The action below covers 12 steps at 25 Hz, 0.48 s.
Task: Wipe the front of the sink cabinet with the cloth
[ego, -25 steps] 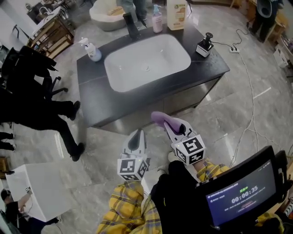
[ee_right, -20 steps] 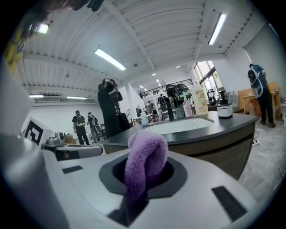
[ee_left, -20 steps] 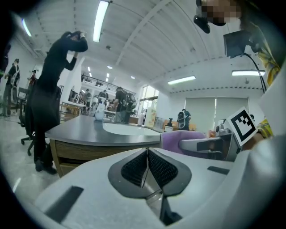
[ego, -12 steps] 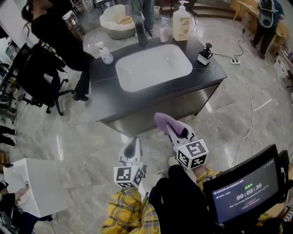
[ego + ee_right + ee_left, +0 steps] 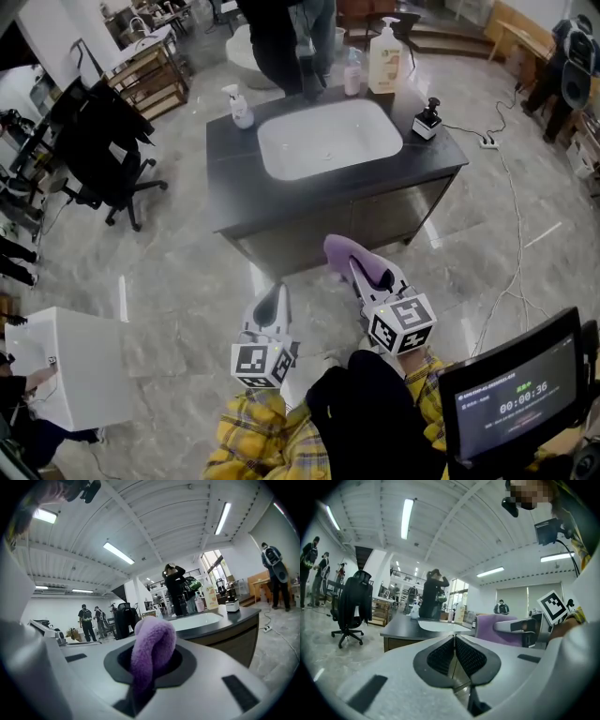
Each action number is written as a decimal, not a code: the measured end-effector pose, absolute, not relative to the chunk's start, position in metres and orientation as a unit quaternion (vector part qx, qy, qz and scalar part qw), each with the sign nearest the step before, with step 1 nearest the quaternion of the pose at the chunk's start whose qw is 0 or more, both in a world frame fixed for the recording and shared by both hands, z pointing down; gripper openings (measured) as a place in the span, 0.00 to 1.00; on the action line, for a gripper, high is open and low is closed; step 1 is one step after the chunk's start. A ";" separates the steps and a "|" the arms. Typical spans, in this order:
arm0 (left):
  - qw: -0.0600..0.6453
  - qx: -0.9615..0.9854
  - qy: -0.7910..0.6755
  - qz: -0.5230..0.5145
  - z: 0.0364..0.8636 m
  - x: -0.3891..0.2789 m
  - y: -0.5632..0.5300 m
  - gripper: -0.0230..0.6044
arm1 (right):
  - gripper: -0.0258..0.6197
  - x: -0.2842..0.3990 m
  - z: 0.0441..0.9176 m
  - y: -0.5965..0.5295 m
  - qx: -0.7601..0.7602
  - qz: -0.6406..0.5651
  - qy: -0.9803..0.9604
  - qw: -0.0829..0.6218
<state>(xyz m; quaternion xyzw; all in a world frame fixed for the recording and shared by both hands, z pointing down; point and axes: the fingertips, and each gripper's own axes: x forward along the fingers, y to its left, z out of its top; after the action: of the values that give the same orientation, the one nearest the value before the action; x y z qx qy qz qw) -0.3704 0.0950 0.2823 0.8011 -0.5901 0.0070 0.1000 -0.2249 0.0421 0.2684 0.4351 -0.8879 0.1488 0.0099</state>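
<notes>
Where the grey marble-tiled floor runs under it, the sink cabinet stands free in an open workshop room. It has a dark countertop with one white rectangular basin sunk in it.

Along the counter's far edge stand three bottles:
- one spray bottle
- one small pink bottle
- one large cream pump bottle

One small black-and-white device sits at the right corner. I cannot tell what the bottles contain.

A person stands behind the counter. One black office chair is to the left, one white box is on the floor, and one cable trails across the tiles. One screen is at lower right.

There are two grippers. The left gripper has its jaws pressed together, with nothing between them. The right gripper is clamped on the purple cloth, which is folded in a loop over its jaws. The cloth is held low before the cabinet front, near it but apart from it.
</notes>
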 end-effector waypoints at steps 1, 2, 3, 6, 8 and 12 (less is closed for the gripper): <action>0.098 0.800 -0.591 0.005 0.280 -0.371 0.099 0.05 | 0.10 -0.225 0.267 0.047 0.434 0.149 -0.889 0.009; 0.097 0.800 -0.592 0.004 0.278 -0.371 0.103 0.05 | 0.10 -0.224 0.267 0.051 0.433 0.149 -0.889 0.008; 0.095 0.800 -0.592 0.003 0.276 -0.371 0.106 0.05 | 0.10 -0.224 0.266 0.055 0.432 0.150 -0.889 0.008; 0.091 0.797 -0.596 0.000 0.270 -0.370 0.113 0.05 | 0.10 -0.222 0.264 0.066 0.424 0.152 -0.893 0.010; 0.089 0.795 -0.600 -0.004 0.266 -0.367 0.119 0.05 | 0.11 -0.220 0.263 0.076 0.417 0.152 -0.896 0.013; 0.086 0.794 -0.601 -0.012 0.258 -0.354 0.131 0.05 | 0.10 -0.211 0.263 0.098 0.408 0.154 -0.900 0.018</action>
<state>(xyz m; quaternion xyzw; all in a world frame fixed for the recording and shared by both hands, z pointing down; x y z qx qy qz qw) -0.3539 0.1311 0.2584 0.7944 -0.6011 -0.0123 0.0857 -0.2105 0.0979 0.2627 0.4076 -0.8999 0.1542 0.0179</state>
